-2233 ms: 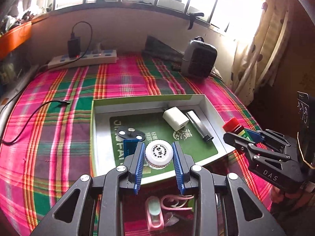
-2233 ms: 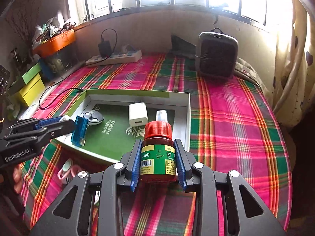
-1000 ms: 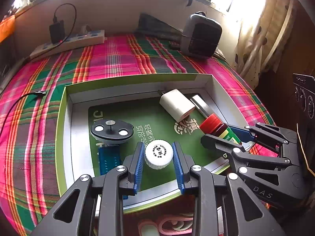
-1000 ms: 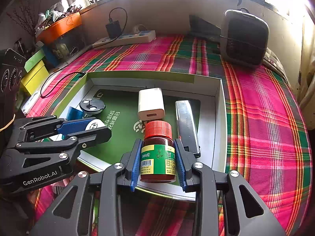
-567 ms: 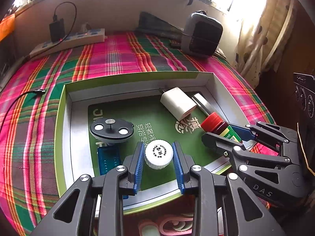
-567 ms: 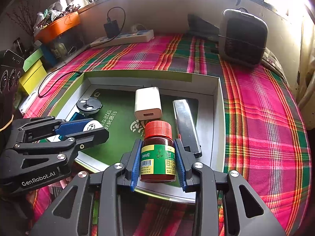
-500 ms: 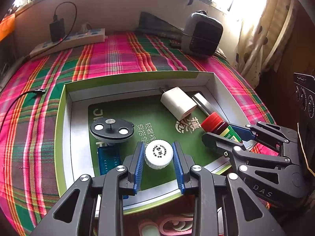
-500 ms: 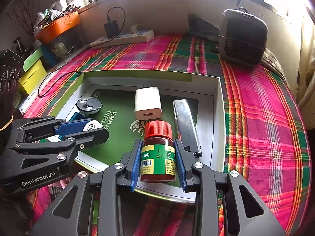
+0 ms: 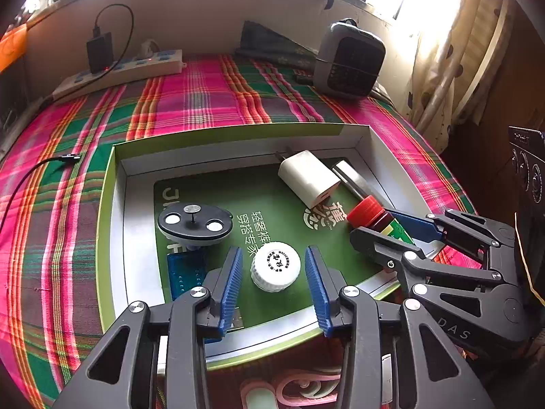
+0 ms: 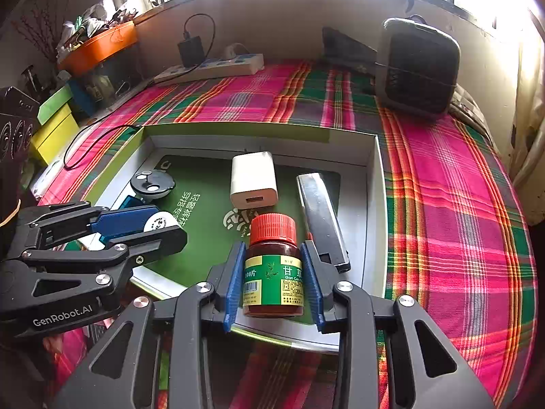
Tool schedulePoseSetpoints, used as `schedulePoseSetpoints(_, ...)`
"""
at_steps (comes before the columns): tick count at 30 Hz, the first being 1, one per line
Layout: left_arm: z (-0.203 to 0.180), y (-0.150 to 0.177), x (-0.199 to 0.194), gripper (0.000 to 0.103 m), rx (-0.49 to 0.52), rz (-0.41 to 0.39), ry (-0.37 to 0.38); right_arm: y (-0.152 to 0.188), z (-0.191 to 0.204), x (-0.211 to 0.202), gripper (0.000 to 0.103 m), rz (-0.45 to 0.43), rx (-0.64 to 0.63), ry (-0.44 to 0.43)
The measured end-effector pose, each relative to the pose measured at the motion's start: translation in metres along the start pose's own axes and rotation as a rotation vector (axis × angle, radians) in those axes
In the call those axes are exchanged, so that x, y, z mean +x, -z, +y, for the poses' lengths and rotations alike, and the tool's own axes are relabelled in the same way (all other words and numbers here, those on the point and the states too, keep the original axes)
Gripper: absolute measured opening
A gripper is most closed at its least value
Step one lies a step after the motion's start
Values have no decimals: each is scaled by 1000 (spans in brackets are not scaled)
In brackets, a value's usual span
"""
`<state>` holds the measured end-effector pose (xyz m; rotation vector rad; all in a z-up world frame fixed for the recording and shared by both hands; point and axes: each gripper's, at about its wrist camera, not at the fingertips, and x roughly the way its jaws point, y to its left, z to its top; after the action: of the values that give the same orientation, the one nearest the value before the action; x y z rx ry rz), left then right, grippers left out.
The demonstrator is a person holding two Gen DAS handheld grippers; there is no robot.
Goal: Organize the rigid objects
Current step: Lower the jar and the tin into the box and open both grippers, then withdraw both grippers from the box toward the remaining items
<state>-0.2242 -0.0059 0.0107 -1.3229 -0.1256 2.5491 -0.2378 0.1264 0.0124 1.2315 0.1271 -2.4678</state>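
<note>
A green-floored tray (image 9: 110,225) (image 10: 378,204) lies on the plaid cloth. A white-capped bottle (image 9: 276,266) stands inside it between the pads of my left gripper (image 9: 272,255) (image 10: 167,225). Those jaws are opening, with a gap on each side of the cap. My right gripper (image 10: 272,248) (image 9: 374,221) holds a brown bottle with a red cap (image 10: 272,272) (image 9: 366,209) upright at the tray's front right. Its jaws are starting to open, but the pads still lie against the bottle's sides.
The tray also holds a white charger cube (image 9: 308,182), a silver bar (image 10: 322,218), a black disc (image 9: 194,223) and a blue block (image 9: 185,272). Behind it stand a power strip (image 9: 119,73) and a grey heater (image 10: 419,68). A black cable (image 9: 34,170) lies at the left.
Both grippers came in over the tray with their bottles, then held still. The left jaws have spread away from the white cap. The right jaws look barely wider.
</note>
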Motion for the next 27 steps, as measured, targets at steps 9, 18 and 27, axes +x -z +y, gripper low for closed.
schedulePoseSetpoints(9, -2, 2, -8, 43, 10, -15, -9, 2, 1, -5, 44, -11, -3, -1)
schedulePoseSetpoints(18, -8, 11, -26, 44, 29, -62, -70, 5, 4, -19, 45, -44, 1, 21)
schedulePoseSetpoints(27, -15, 23, -45, 45, 45, -93, -73, 13, 8, -35, 45, -66, 3, 39)
